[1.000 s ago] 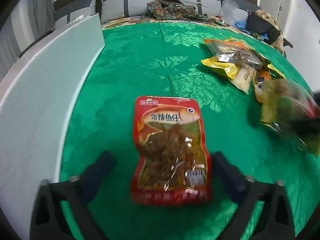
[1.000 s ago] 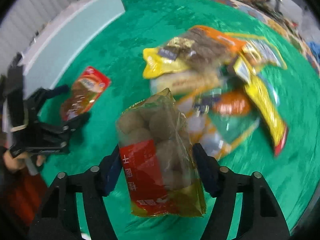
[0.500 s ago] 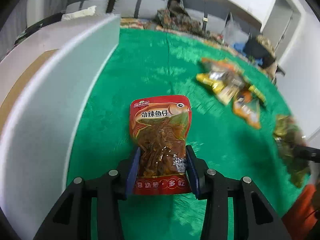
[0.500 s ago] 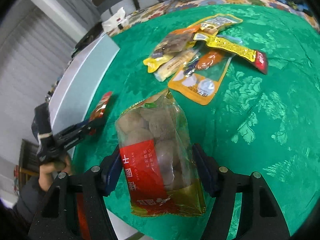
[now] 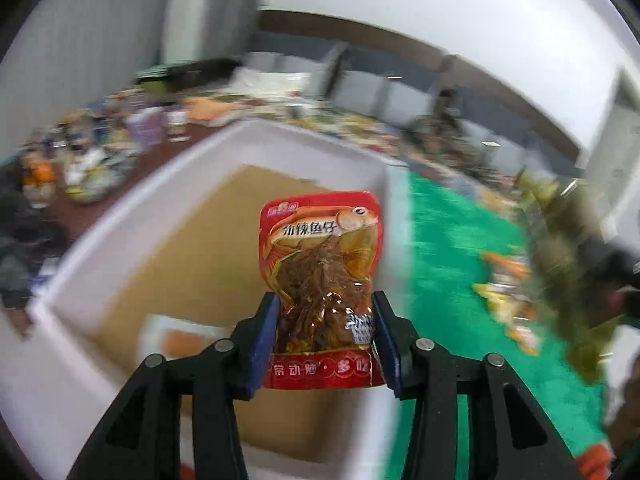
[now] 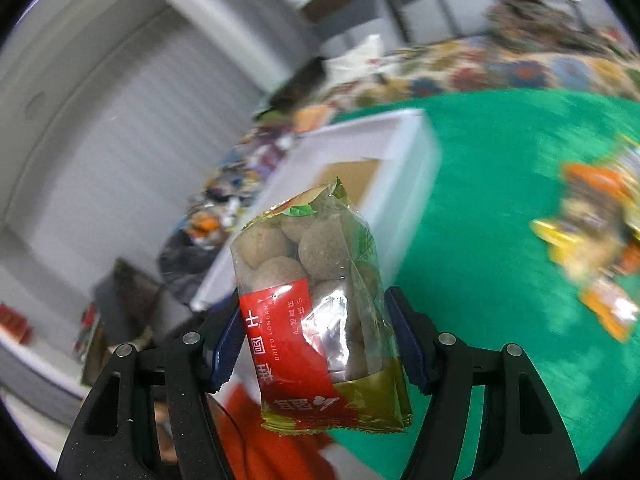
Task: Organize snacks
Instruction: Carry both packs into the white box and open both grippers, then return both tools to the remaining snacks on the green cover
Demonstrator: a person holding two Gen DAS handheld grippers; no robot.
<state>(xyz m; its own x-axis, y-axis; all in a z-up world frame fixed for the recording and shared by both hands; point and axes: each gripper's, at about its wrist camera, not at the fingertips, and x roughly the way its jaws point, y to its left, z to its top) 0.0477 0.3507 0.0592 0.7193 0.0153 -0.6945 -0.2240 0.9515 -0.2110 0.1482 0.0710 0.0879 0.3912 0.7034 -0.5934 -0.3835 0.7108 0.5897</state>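
Snacks first: on my left wrist view, the red fish-snack pouch (image 5: pixel 322 280) stands upright in the left tongs (image 5: pixel 324 336), both blue pads (image 5: pixel 264 340) pressing its lower sides; those jaws have just eased a little wider, with the pouch held between them. It hangs in the air above the open white box (image 5: pixel 120 216), whose brown cardboard floor (image 5: pixel 200 248) shows behind it, with a pale flat packet (image 5: pixel 180 338) lying in the box. Green cloth surface (image 5: pixel 448 264) to the right, a blurred heap of loose snack packets (image 5: pixel 508 304) on it. Right wrist view: the right tongs (image 6: pixel 316 344) pinch the dried longan bag (image 6: pixel 320 312), clear top full of round brown fruit, red label below, gold bottom seam; their jaws have also just opened slightly wider. Bag is lifted clear of the surface, white box beyond it to the upper left. Blurred snack pile at the right edge. An orange sleeve (image 6: pixel 260 436) shows beneath the tongs.
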